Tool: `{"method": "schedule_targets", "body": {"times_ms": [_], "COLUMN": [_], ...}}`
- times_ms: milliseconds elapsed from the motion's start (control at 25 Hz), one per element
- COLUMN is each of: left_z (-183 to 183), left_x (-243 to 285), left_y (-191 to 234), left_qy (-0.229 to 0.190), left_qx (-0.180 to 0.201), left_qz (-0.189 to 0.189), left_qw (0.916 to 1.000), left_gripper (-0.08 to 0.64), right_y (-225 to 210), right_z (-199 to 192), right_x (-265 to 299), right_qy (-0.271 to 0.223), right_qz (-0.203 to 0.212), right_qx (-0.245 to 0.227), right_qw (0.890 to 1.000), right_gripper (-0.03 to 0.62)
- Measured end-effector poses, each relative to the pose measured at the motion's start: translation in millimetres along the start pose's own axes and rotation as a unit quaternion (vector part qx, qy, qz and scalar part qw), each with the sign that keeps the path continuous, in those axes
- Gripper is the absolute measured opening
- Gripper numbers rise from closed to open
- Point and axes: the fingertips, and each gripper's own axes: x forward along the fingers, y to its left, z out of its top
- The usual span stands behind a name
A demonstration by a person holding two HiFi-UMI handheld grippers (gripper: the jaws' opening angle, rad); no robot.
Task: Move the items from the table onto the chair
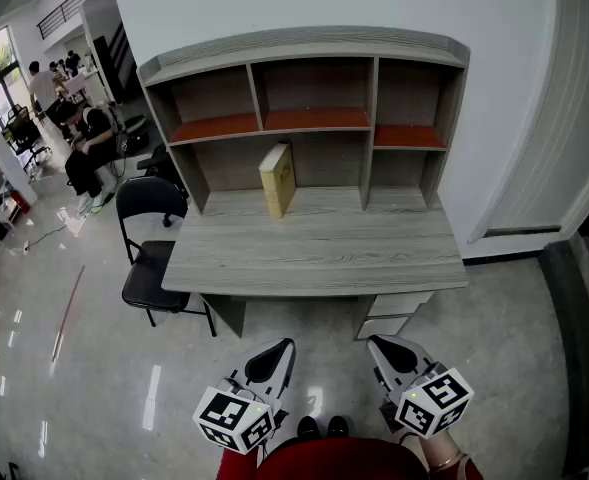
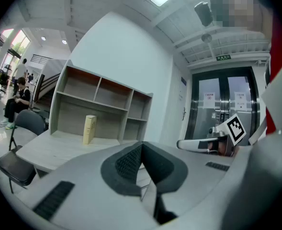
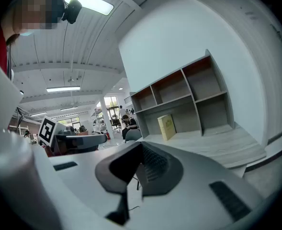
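Your left gripper point(image 1: 277, 351) and right gripper point(image 1: 381, 348) are both closed and empty. The upright book point(image 1: 277, 179) may topple if you nudge it with the jaws unopened.

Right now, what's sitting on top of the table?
Just a tan book on the table, standing upright at the back under the shelves. The shelf compartments look empty, though the top board covers their upper parts.
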Motion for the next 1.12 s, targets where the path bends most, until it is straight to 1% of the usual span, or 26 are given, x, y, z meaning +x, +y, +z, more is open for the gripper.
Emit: {"method": "schedule_targets", "body": {"times_ms": [360, 520, 680, 800, 880, 1000, 1120], "left_z": [-1, -1, -4, -3, -4, 1, 11], "left_x": [5, 8, 13, 18, 21, 23, 30], "left_y": [-1, -1, 0, 5, 13, 31, 53], "left_qy": [0.005, 0.006, 0.006, 0.005, 0.009, 0.006, -0.004], "left_qx": [-0.001, -0.006, -0.013, -0.008, 0.0, 0.004, 0.001], "left_qz": [-0.007, -0.008, -0.004, 0.006, 0.019, 0.04, 0.052], "left_qw": [1.0, 0.9999, 0.9999, 0.9999, 0.9998, 0.9992, 0.9986], "left_gripper": [0.009, 0.009, 0.009, 0.009, 0.009, 0.009, 0.009], "right_y": [-1, -6, -8, -15, -21, -28, -38], "right_z": [-1, -3, -4, -2, -1, 4, 17], "right_x": [0, -1, 0, 7, 14, 29, 48], "right_qy": [0.003, 0.005, 0.006, 0.005, 0.006, 0.008, -0.005], "right_qz": [0.0, -0.004, 0.008, 0.017, 0.021, 0.026, 0.028], "right_qx": [-0.001, 0.007, 0.006, 0.006, 0.007, -0.007, -0.018], "right_qw": [1.0, 1.0, 1.0, 1.0, 1.0, 1.0, 0.999], "right_gripper": [0.012, 0.012, 0.012, 0.014, 0.014, 0.014, 0.014]}}
